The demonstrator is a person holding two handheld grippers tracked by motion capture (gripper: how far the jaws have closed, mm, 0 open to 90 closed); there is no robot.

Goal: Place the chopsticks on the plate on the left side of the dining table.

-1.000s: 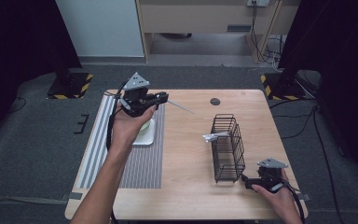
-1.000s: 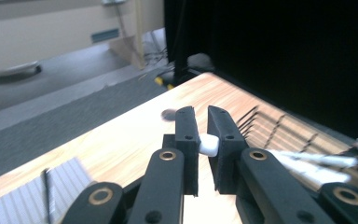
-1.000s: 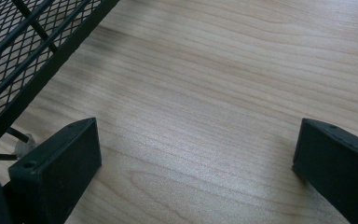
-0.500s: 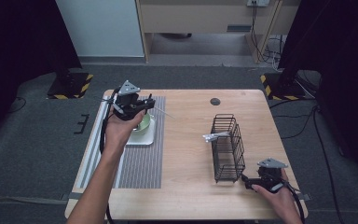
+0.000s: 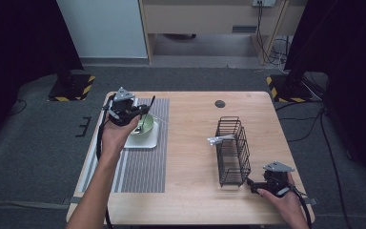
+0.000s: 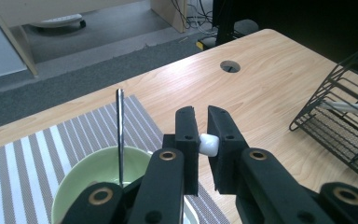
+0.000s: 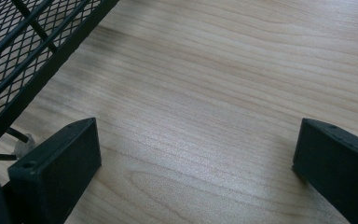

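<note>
High view: fixed above, looks fwd and down, whole bench (image 5: 195, 143).
Left gripper view: close, low, facing wire basket (image 6: 340, 126).
Right gripper view: v. close to bench, basket corner shared.

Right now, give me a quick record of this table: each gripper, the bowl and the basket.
left gripper: above green bowl, fingers closed on small white piece
green bowl: on white tray on striped mat; thin metal utensil stands in it
right gripper: open, by wire basket
wire basket: black, on table; silver utensil pokes out
</note>
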